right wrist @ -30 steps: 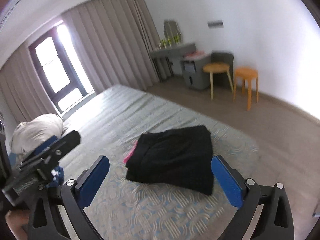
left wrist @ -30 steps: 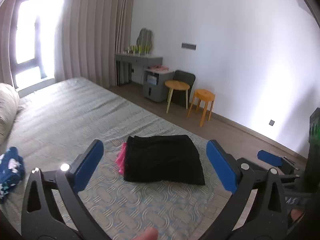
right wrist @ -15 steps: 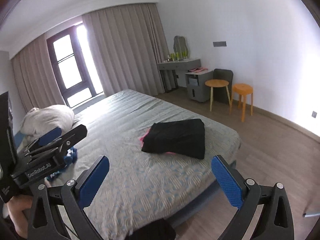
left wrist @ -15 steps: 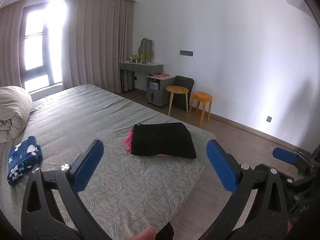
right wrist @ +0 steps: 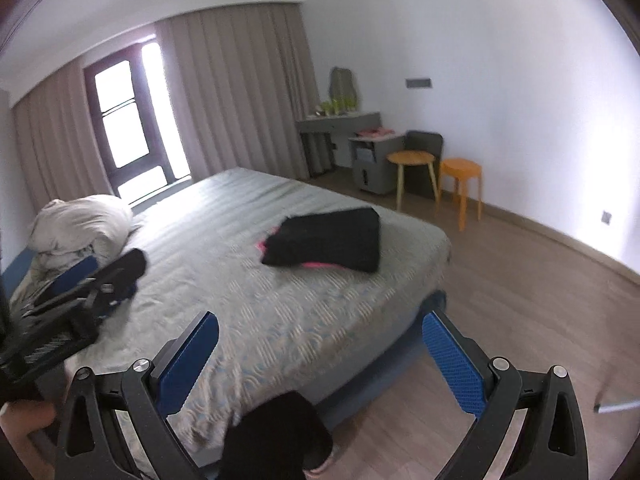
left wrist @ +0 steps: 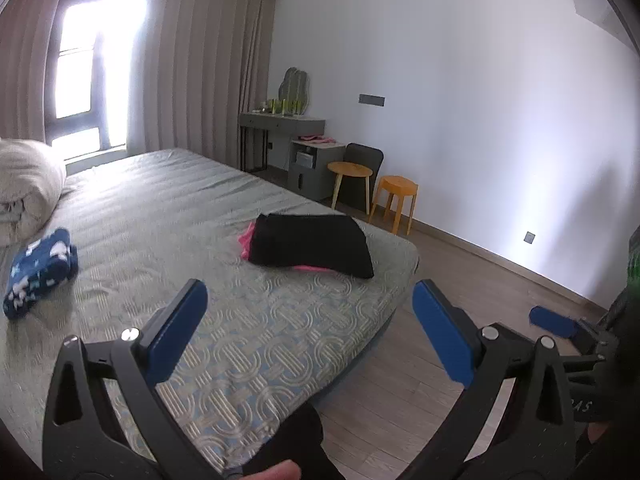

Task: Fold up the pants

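Folded black pants (left wrist: 310,246) lie on a folded pink garment (left wrist: 245,242) near the far corner of the grey bed (left wrist: 168,216). They also show in the right wrist view (right wrist: 326,240). My left gripper (left wrist: 308,322) is open and empty, held well back from the pants over the bed's near edge. My right gripper (right wrist: 320,346) is open and empty, also far back from the pants. The left gripper shows at the left of the right wrist view (right wrist: 86,280).
A dark blue patterned cloth (left wrist: 38,272) lies at the bed's left. A bundled white duvet (right wrist: 78,228) sits at the head. Two orange stools (left wrist: 394,202), a dark chair and a grey desk stand by the wall. Wooden floor (right wrist: 532,280) lies to the right.
Both grippers have pulled back and up from the pants, which now look smaller and farther away. More of the bed and floor is in view. Both stay open.
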